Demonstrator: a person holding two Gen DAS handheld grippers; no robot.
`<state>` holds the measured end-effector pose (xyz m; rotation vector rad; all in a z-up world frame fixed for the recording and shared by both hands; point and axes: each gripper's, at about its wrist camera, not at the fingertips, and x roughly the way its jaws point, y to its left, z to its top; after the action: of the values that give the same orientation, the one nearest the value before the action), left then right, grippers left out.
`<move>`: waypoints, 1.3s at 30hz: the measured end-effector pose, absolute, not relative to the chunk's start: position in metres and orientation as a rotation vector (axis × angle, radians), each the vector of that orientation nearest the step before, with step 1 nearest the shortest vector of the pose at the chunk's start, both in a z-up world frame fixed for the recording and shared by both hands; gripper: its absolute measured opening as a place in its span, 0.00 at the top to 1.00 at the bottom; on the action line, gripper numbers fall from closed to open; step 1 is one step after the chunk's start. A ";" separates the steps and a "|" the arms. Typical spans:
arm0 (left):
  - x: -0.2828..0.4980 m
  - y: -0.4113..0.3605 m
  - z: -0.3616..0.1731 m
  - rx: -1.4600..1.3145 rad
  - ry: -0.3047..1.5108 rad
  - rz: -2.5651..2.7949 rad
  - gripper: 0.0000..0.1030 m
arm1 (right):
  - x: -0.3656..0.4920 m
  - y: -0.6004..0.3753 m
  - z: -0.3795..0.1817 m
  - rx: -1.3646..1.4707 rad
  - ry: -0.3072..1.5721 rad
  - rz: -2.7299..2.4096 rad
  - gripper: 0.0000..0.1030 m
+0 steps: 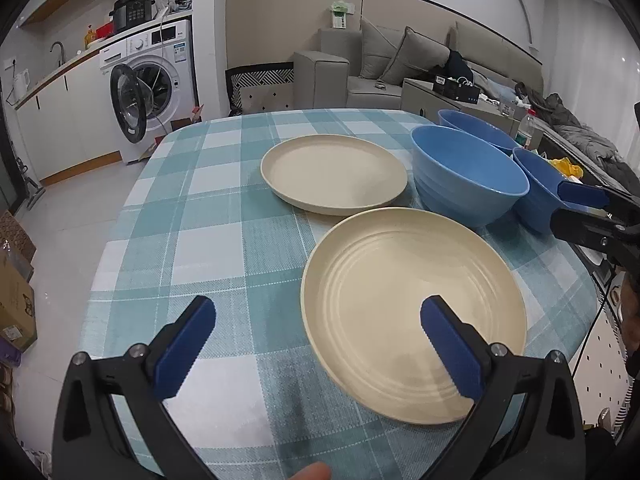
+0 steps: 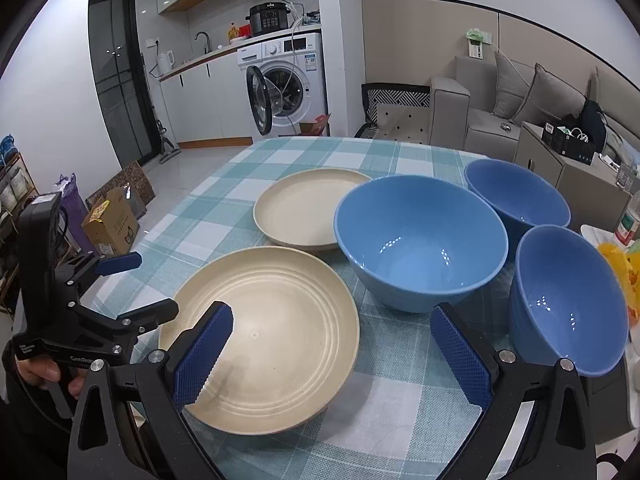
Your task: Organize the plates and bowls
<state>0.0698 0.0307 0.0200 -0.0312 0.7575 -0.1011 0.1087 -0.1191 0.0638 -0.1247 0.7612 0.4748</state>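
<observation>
Left wrist view: left claw (image 1: 318, 354) spread wide, empty, low over the table (image 1: 192, 216); near plate (image 1: 412, 312) lies directly ahead, its rim between the fingers.

Right wrist view: right claw (image 2: 332, 354) wide, empty; near plate (image 2: 260, 336) ahead-left, large bowl (image 2: 420, 240) beyond it.

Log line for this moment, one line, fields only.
left gripper: open, empty | right gripper: open, empty | near plate, far plate: unstacked | blue bowls: three, unstacked
</observation>
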 end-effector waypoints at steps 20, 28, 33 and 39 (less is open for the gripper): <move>0.086 0.052 0.058 -0.074 0.668 -0.019 0.00 | 0.121 -0.120 0.111 -0.134 0.685 0.499 0.02; 0.097 0.047 0.067 -0.055 0.662 -0.009 0.00 | 0.131 -0.112 0.125 -0.159 0.672 0.516 0.02; 0.103 0.038 0.074 -0.027 0.656 -0.015 0.00 | 0.136 -0.115 0.138 -0.175 0.650 0.513 0.02; 0.112 0.032 0.082 -0.008 0.648 -0.019 0.00 | 0.145 -0.122 0.154 -0.175 0.638 0.514 0.02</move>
<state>0.1121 0.0321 0.0825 -0.0082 0.6479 -0.0193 0.1452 -0.1217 0.1545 -0.1754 0.6380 0.5137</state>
